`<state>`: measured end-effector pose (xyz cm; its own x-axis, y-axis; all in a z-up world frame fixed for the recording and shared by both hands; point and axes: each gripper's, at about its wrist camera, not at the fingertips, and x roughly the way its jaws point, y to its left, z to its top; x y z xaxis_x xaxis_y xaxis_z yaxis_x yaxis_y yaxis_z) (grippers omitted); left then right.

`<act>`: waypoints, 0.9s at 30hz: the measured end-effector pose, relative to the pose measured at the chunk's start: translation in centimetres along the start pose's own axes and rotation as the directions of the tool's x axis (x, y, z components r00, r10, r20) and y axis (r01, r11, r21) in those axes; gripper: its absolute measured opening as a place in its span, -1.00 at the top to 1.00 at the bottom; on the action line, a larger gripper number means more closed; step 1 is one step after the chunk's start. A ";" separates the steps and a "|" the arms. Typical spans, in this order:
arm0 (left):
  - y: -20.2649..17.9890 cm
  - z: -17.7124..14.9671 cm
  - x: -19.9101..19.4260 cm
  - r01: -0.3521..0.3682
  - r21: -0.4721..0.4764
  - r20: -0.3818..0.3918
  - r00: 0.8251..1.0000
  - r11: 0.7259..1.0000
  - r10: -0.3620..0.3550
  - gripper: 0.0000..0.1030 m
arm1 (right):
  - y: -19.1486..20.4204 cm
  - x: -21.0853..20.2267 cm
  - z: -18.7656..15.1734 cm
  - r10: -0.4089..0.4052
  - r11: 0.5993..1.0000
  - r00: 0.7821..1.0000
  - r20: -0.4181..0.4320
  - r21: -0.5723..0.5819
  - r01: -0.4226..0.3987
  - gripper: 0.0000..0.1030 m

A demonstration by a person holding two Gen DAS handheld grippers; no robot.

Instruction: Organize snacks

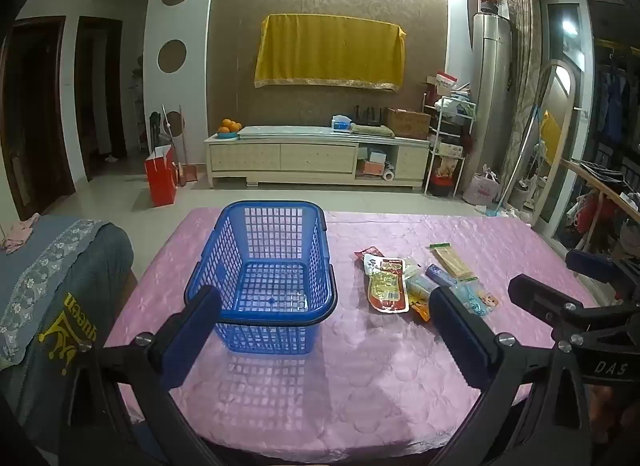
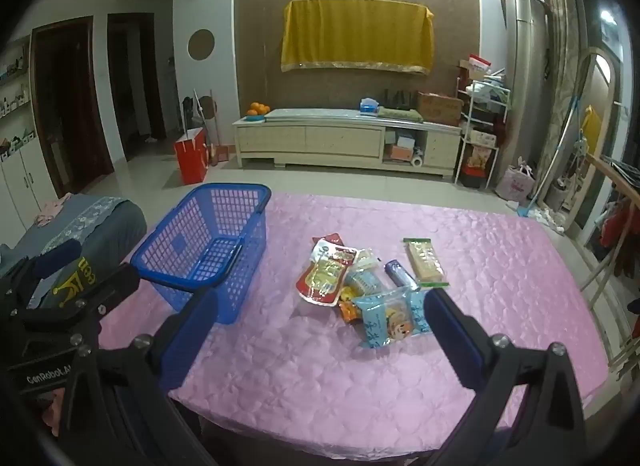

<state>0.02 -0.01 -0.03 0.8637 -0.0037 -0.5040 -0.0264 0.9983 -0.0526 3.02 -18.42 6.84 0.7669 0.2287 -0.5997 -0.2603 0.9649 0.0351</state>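
An empty blue plastic basket (image 1: pixel 267 266) (image 2: pixel 208 242) stands on the left half of a pink quilted table (image 1: pixel 340 378) (image 2: pixel 320 378). To its right lies a loose pile of snack packets: a red pouch (image 1: pixel 386 286) (image 2: pixel 327 276), a light-blue packet (image 2: pixel 390 318) (image 1: pixel 478 298), a beige wafer pack (image 2: pixel 425 262) (image 1: pixel 452 262), a purple stick (image 2: pixel 400 272) and an orange one (image 2: pixel 348 310). My left gripper (image 1: pixel 326 340) hangs open just in front of the basket, nothing between its fingers. Open and empty too, my right gripper (image 2: pixel 320 340) hovers near the front of the pile.
A chair draped in grey cloth (image 1: pixel 60 286) stands at the table's left edge. Beyond the table are tiled floor, a red bag (image 1: pixel 161 175) and a low cream cabinet (image 1: pixel 316 159). A rack and railing (image 2: pixel 616 201) line the right side.
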 end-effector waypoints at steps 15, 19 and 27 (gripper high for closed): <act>0.5 -0.5 0.3 0.002 -0.006 0.000 1.000 1.000 -0.002 -0.99 | 0.1 0.3 -0.7 0.019 1.000 1.000 -0.003 0.009 -0.019 -1.00; 0.5 -0.5 0.1 0.006 -0.008 -0.008 1.000 1.000 -0.006 -0.99 | 0.2 0.0 -0.4 0.024 1.000 1.000 -0.013 0.012 -0.023 -1.00; 0.3 -0.3 -0.1 0.007 -0.011 -0.008 1.000 1.000 -0.007 -0.99 | 0.3 0.1 -0.2 0.023 1.000 1.000 -0.019 0.005 -0.022 -1.00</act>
<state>-0.28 0.26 -0.25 0.8598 -0.0109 -0.5105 -0.0265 0.9975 -0.0659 2.86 -18.19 6.63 0.7497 0.2479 -0.6136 -0.2748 0.9601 0.0522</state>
